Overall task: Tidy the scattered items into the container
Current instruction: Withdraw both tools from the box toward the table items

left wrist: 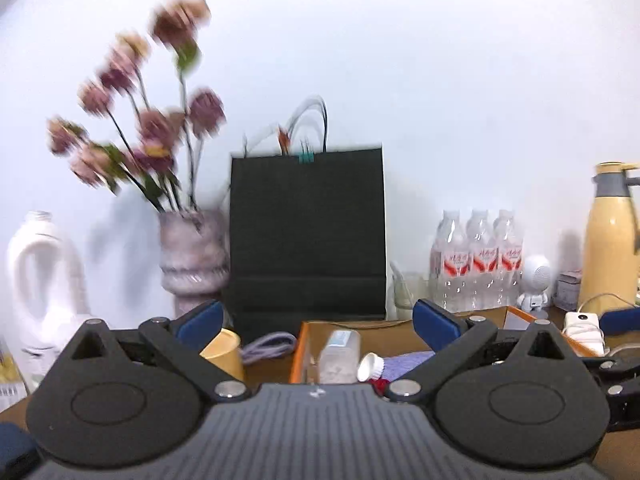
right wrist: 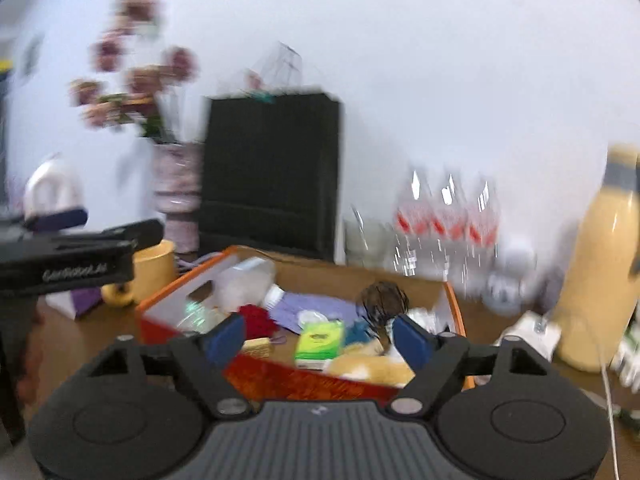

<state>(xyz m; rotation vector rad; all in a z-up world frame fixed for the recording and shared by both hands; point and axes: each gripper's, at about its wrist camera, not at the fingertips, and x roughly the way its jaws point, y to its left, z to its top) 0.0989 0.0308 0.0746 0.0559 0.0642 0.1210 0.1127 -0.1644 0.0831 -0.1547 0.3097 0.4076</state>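
The biggest thing in my way is the black paper bag [right wrist: 270, 172] standing just behind the orange-rimmed box [right wrist: 180, 286]; if I swing wide past the box I judge I could knock it, or the flower vase [right wrist: 176, 192] beside it, over. The box already holds a green tissue packet [right wrist: 320, 340], a clear plastic bottle [right wrist: 246, 284], purple cloth and a dark tangle, so anything dropped carelessly may bounce off that pile and back onto the table. My right gripper [right wrist: 320, 338] hangs over the box's near edge, spread wide with nothing in it; my left gripper [left wrist: 318, 326] is likewise wide open and empty. The yellow cup [right wrist: 154, 270] and purple cable [left wrist: 270, 346] lie outside the box, left of it. Both views are blurred, so a misjudged grab could tip that cup.
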